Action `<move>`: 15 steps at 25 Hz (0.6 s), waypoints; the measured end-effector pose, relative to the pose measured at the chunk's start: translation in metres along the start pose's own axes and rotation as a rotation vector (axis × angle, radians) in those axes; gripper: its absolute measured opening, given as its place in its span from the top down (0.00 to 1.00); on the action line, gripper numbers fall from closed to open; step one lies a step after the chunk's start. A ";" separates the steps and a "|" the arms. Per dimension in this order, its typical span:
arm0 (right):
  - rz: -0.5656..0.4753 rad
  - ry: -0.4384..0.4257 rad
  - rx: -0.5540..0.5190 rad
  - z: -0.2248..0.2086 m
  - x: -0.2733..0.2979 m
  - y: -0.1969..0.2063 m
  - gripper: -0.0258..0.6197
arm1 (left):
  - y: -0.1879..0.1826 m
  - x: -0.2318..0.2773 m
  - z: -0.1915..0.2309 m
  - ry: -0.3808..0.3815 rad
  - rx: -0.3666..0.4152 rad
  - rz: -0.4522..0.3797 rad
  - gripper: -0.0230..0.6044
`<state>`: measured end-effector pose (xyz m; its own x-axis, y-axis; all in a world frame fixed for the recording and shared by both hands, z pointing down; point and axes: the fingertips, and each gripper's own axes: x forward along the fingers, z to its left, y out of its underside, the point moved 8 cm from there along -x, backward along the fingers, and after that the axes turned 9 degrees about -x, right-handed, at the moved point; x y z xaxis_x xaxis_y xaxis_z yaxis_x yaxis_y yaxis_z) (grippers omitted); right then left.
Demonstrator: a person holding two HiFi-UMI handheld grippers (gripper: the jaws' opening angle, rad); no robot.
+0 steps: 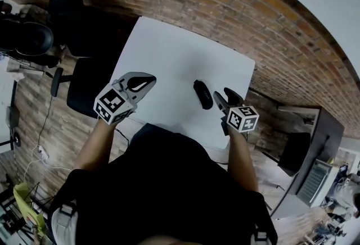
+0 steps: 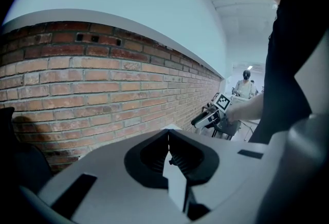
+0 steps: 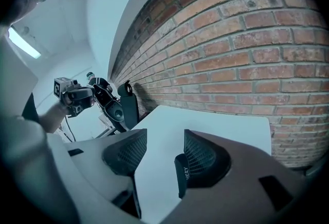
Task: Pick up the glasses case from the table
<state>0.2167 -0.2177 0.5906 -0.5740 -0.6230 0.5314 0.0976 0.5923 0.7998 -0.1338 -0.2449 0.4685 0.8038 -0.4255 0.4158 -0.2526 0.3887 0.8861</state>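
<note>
My right hand-held gripper [image 3: 163, 152] stood open at the near right edge of the table [image 1: 169, 53]. The end of the glasses case [image 3: 182, 176] sat between its jaws, close by the right pad but not clamped. The case lay on the table, so I judged the closing and lifting were yet to do. My left hand-held gripper [image 2: 168, 152] hung closed and empty by the near left edge.

The person wore a black top [image 1: 169, 182] with short sleeves. The left gripper [image 1: 142, 83] had a smooth, pale grey shell around a dark, ribbed hollow. The right gripper [image 1: 224, 98] had a similar grey body, with black, mesh-textured pads [image 3: 126, 152]. Each carried a white cube printed with black square markers: the left cube [image 1: 114, 104] and the right cube [image 1: 243, 118].
</note>
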 end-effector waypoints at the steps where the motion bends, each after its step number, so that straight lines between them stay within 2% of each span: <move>1: 0.005 -0.003 0.000 0.000 0.002 0.001 0.59 | 0.001 0.000 0.001 0.000 -0.001 0.002 0.95; 15: 0.083 0.000 0.033 -0.013 0.031 0.028 0.56 | 0.017 0.009 0.013 0.013 -0.038 0.037 0.95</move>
<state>0.2121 -0.2268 0.6326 -0.5654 -0.5706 0.5956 0.1183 0.6585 0.7432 -0.1378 -0.2532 0.4899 0.8012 -0.4000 0.4450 -0.2615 0.4348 0.8617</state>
